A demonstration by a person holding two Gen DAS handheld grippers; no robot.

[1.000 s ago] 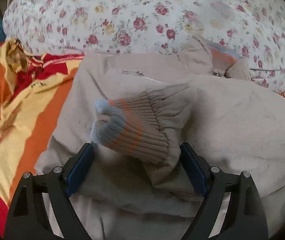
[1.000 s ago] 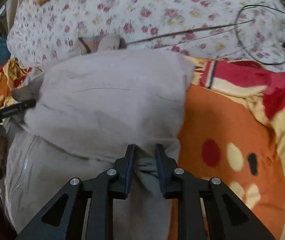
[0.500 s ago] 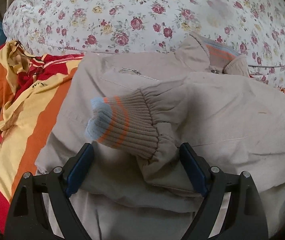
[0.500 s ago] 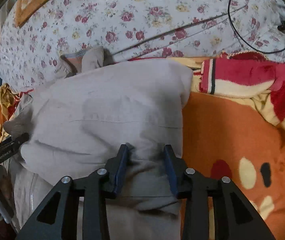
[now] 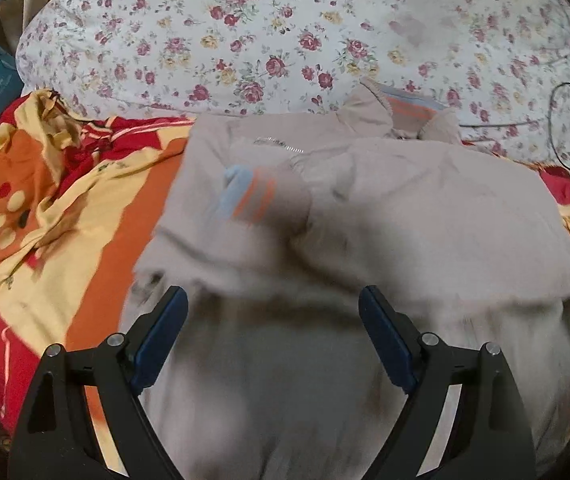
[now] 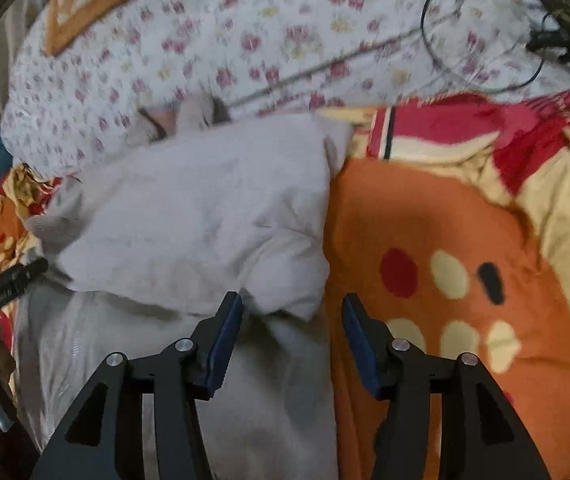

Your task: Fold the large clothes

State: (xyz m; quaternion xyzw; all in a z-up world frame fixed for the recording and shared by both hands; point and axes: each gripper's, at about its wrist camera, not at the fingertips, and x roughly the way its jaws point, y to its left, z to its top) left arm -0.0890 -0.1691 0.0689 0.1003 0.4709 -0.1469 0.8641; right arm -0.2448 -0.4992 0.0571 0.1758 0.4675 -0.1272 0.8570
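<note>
While the beige jacket [image 5: 425, 216] lies spread on the orange and yellow blanket [image 5: 97, 240] of the bed, the left wrist view shows the left hand-held gripper [image 5: 273, 340] with its jaws wide apart and nothing between the pads; cloth lies beneath them only. A second ago the ribbed cuff [image 5: 245, 196] sat close in front of those jaws; now it lies farther off, resting across the jacket's chest near the zip pull, so this gripper has drawn back and up from the sleeve it laid down. The collar [image 5: 409, 108] points toward the floral quilt [image 5: 285, 32] at the far side. The near part of this view is blurred.

In the right wrist view, the right hand-held gripper [image 6: 291, 340] stands about half open. Its jaws have just been opening: a second ago they pinched a bunch of beige cloth, and now the pads are clear of it, with the folded-over edge of the jacket [image 6: 205, 224] lying loose just ahead and partly between them. The fold rests flat beside bare blanket [image 6: 425, 216], and a black cable [image 6: 485, 40] loops on the quilt beyond.

My reading is that both sides have now been folded inward and released, so the next move would likely be regripping the lower hem to fold lengthwise.
</note>
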